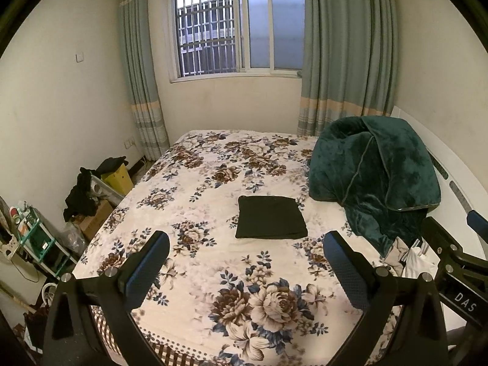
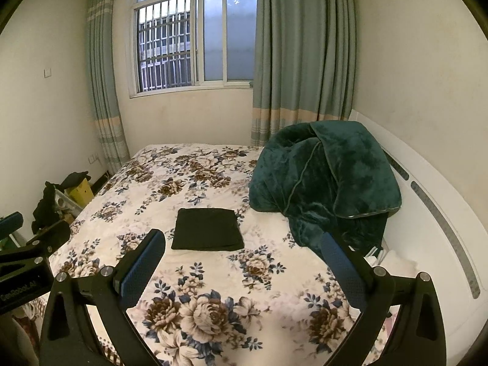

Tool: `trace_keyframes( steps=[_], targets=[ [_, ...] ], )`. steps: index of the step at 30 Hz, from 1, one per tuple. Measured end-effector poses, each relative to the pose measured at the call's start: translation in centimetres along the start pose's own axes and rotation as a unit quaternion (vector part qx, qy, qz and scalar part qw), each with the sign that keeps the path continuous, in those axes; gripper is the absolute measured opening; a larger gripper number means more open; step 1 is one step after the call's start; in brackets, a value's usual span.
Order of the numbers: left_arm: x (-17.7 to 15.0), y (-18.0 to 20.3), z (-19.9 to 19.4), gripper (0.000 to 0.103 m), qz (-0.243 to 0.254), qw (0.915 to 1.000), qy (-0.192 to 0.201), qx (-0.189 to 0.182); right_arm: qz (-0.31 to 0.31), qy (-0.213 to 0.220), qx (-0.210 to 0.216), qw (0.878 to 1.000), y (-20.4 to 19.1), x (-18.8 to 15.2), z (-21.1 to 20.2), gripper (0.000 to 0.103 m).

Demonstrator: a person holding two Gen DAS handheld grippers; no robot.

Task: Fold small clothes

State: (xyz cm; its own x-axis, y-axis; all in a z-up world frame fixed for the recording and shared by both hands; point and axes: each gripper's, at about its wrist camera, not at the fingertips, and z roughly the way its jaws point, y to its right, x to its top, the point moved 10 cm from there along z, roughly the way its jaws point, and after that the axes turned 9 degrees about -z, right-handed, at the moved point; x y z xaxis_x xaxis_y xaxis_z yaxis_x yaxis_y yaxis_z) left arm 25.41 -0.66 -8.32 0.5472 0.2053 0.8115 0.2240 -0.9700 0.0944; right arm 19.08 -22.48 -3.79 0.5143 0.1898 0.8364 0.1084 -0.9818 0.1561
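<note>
A small dark garment (image 1: pixel 270 217) lies folded into a flat square on the floral bedspread (image 1: pixel 213 274), near the middle of the bed. It also shows in the right wrist view (image 2: pixel 208 228). My left gripper (image 1: pixel 246 245) is open and empty, held above the near part of the bed, short of the garment. My right gripper (image 2: pixel 242 244) is open and empty too, at about the same distance from the garment. The right gripper also shows at the right edge of the left wrist view (image 1: pixel 451 244).
A bunched dark green plush blanket (image 1: pixel 375 180) sits on the bed's right side against the white headboard (image 2: pixel 433 213). Light clothes (image 1: pixel 411 259) lie below it. Boxes and dark clothes (image 1: pixel 91 195) crowd the floor on the left. A window (image 1: pixel 238 30) with curtains is behind.
</note>
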Motion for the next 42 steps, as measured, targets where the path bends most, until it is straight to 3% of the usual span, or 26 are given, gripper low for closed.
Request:
trace_keyframes(
  steps=[42],
  targets=[
    [-0.5,-1.2,0.0,0.103,0.001,1.0,-0.001,0.009,-0.001,-0.003,0.004,1.0,-0.9,-0.5,0.0,0.103]
  ],
)
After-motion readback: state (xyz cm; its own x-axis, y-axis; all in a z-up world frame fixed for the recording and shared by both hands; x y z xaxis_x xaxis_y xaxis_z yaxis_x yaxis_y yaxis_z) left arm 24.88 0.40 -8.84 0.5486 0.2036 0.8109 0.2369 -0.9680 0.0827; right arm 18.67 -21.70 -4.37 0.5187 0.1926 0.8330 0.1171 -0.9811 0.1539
